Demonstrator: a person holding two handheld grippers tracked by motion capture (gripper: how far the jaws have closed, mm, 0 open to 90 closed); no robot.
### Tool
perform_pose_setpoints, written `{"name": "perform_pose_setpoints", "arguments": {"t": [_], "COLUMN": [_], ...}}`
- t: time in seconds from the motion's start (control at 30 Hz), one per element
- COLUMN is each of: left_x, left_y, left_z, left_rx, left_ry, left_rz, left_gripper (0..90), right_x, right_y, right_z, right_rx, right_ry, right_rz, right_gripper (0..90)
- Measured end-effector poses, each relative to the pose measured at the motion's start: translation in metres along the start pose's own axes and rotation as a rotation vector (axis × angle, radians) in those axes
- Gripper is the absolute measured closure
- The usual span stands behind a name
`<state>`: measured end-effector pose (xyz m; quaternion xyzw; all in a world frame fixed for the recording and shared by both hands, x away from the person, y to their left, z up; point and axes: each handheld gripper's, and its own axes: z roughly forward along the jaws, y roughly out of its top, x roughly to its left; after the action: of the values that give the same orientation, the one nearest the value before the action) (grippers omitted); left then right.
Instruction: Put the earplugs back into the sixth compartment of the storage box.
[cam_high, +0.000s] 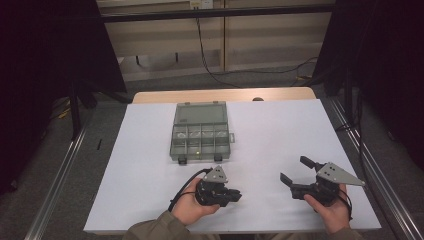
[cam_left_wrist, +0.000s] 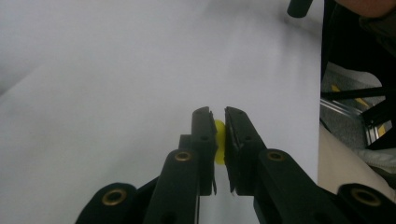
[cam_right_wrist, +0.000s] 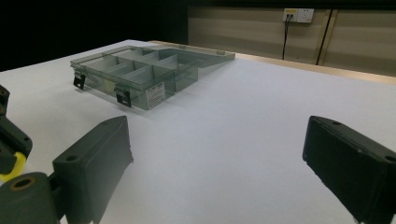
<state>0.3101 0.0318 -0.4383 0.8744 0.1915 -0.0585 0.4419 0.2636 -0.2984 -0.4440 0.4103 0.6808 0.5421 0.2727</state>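
My left gripper (cam_high: 238, 194) rests low over the white table near the front edge, with a hand around it. In the left gripper view its jaws (cam_left_wrist: 217, 113) are shut on a small yellow piece (cam_left_wrist: 219, 140), pinched between the pads. That same yellow piece (cam_right_wrist: 14, 169) also peeks in at the left edge of the right gripper view. My right gripper (cam_high: 294, 170) is held at the front right, with its jaws standing wide open and nothing between them (cam_right_wrist: 217, 135). A clear grey compartment box (cam_high: 201, 131) with its lid open lies at the table's middle.
The box (cam_right_wrist: 140, 70) has several small compartments and two black latches on its near side. White sheet (cam_high: 280, 130) covers the table, and a wooden edge shows at the back. Dark curtains and metal rails flank both sides.
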Motion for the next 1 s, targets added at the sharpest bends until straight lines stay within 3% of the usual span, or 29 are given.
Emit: {"name": "perform_pose_setpoints", "arguments": {"t": [0.3,1.0], "left_x": [0.008,0.029], "left_y": [0.003,0.010], "left_z": [-0.007,-0.028], "left_rx": [0.000,-0.066], "left_ry": [0.023,0.091], "left_rz": [-0.014,-0.058], "left_gripper": [82.9,82.7], "right_x": [0.000,0.001], "right_y": [0.000,0.000], "right_z": [0.000,0.000], "right_rx": [0.000,-0.004], "right_ry": [0.000,0.002], "right_rz": [0.000,-0.002], "right_gripper": [7.2,7.2]}}
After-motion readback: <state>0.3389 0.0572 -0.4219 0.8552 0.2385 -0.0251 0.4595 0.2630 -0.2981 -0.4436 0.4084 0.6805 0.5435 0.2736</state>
